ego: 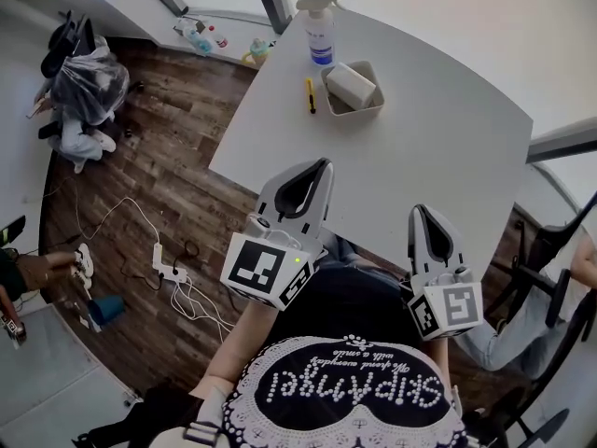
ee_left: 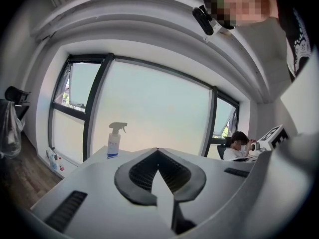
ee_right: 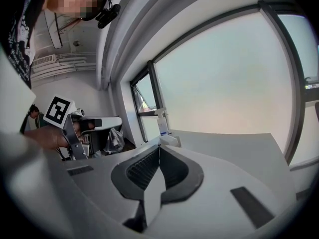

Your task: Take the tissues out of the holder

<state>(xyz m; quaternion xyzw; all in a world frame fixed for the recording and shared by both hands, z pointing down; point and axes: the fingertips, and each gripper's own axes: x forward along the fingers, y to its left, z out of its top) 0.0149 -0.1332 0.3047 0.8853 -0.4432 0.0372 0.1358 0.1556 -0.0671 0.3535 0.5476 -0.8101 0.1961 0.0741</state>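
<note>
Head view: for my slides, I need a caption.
Left gripper and right gripper, both shut, at the table's near edge; tissues lie in the holder beyond.

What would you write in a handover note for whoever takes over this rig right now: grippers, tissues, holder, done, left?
Left gripper: shut, empty, at the near edge of the table.
Right gripper: shut, empty, beside it.
Tissues lie in the holder at the table's far side, next to the spray bottle.
Done: nothing yet.
Left: reach across, grip the tissues, lift them out.
</note>
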